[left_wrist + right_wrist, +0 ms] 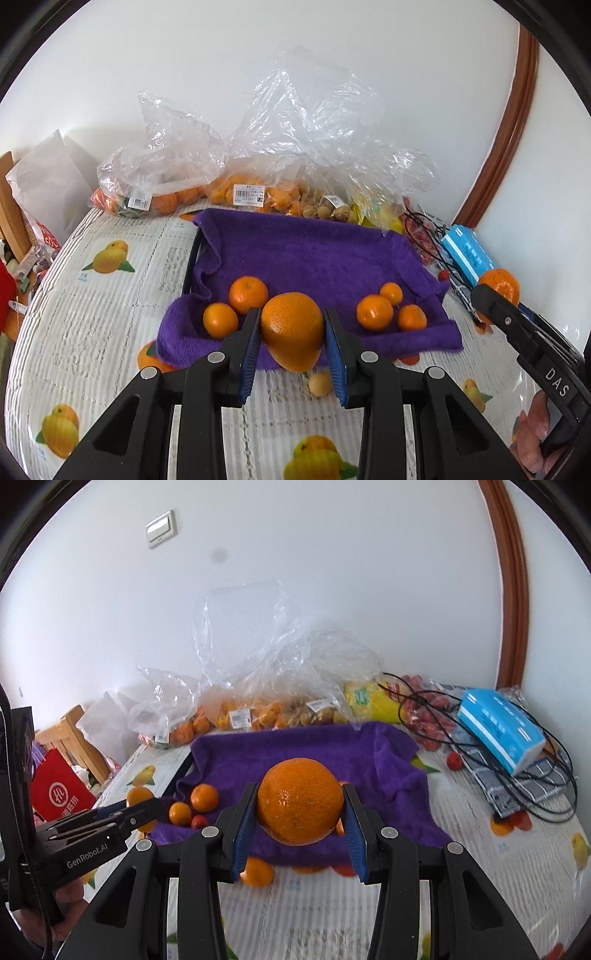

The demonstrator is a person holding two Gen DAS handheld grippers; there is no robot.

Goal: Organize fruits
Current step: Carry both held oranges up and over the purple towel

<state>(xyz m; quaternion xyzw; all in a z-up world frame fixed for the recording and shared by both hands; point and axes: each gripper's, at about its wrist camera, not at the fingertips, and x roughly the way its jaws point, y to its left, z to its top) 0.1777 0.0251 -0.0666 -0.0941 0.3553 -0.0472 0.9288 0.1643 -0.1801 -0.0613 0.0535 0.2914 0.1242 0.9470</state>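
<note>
My left gripper (292,345) is shut on an orange (292,330), held just above the near edge of the purple towel (314,251) that lines a dark tray. Several small oranges (248,293) lie on the towel, left and right of it. My right gripper (299,825) is shut on a large orange (299,801) above the towel (295,749). In the left wrist view the right gripper (491,295) shows at the right with its orange (500,283). In the right wrist view the left gripper (142,806) shows at the left with its orange (138,797).
Clear plastic bags of fruit (236,184) line the wall behind the tray. A blue tissue pack (500,729), black cables (535,775) and red fruits (428,709) lie at the right. A small red fruit (198,821) sits on the towel. A red bag (59,794) and wooden chair stand left.
</note>
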